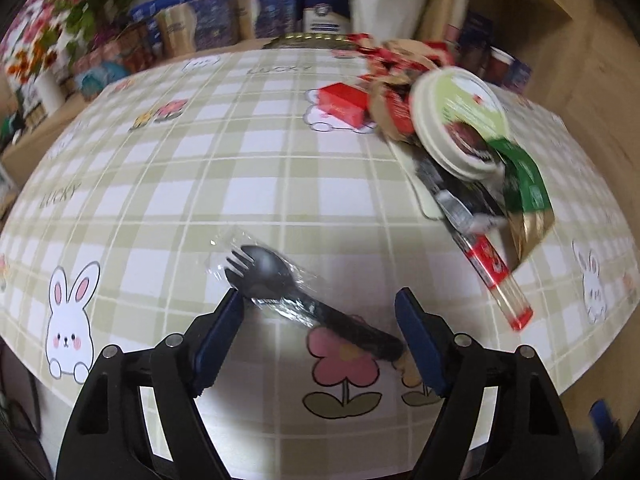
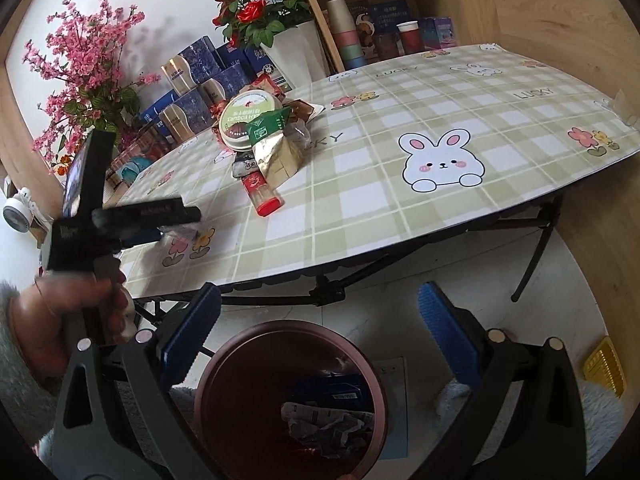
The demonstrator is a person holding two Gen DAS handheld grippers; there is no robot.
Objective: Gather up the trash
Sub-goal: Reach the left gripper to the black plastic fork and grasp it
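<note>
Trash first: that black plastic spork in its clear wrapper (image 1: 304, 300) lies on the checked counter (image 1: 280, 184) between your wide-open left gripper (image 1: 320, 304). Your right gripper (image 2: 320, 308), spread and empty, hangs over the round maroon bin (image 2: 292, 400), marking the drop.
</note>
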